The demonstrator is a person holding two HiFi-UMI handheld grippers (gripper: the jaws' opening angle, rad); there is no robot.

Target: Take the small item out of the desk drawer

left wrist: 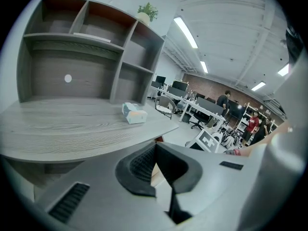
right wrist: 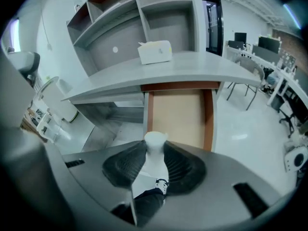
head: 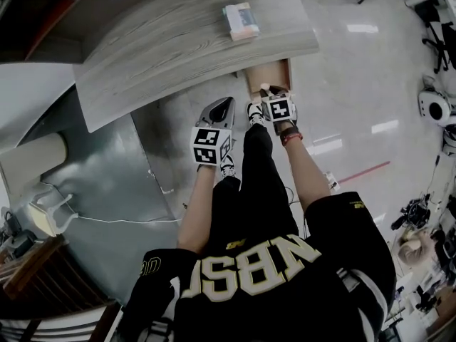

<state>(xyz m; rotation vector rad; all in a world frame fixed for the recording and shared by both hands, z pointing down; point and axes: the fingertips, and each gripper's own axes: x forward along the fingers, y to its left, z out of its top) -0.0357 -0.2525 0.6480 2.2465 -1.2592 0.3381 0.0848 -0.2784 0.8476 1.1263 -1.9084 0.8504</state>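
Note:
The desk drawer (head: 265,74) stands pulled out under the grey desk top (head: 164,52), and its light wooden bottom (right wrist: 183,112) lies bare. A small white item (right wrist: 154,154) with a rounded top sits between the dark ribbed pads of my right gripper (right wrist: 155,147). That gripper is shut on it, just in front of the drawer's front edge and above it. The head view shows the right gripper (head: 271,95) at the drawer's near end. To its left my left gripper (head: 219,109) hangs under the desk edge, and its pads (left wrist: 144,165) meet at the tips with nothing between them.
A tissue box (head: 241,21) lies on the desk top near its back right. An open shelf unit (left wrist: 82,47) rises behind the desk. Beside the desk stands a grey metal cabinet (head: 100,169), with a white fan (right wrist: 48,121) on the floor at the left. Office chairs (left wrist: 166,105) stand farther off.

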